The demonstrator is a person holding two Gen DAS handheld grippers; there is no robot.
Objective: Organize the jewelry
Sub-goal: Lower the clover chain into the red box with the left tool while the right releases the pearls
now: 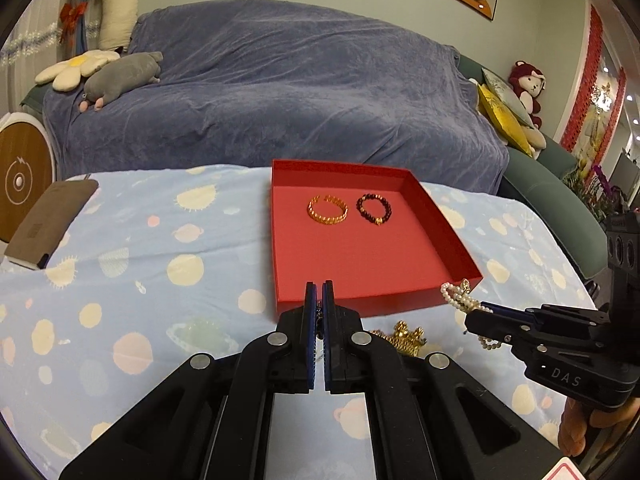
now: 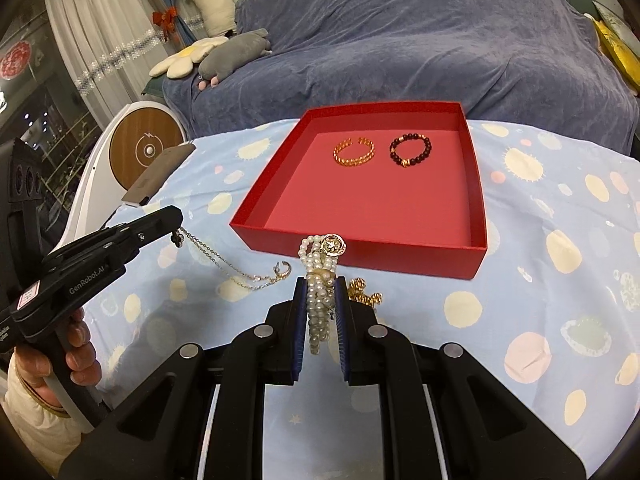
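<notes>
Jewelry: two bracelets, one gold (image 2: 354, 152) and one dark-beaded (image 2: 411, 149), lie in the red tray (image 2: 360, 252) mid-table. Left hand-held gripper (image 2: 176, 216) pinches a thin chain (image 2: 224, 256); right hand-held gripper (image 2: 321, 288) clamps a pearl bracelet (image 2: 320, 276). One gold piece (image 2: 364, 294) lies by the tray's near edge.

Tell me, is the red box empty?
No. Two bracelets lie inside the red box: a gold bracelet and a dark beaded bracelet, side by side.
</notes>
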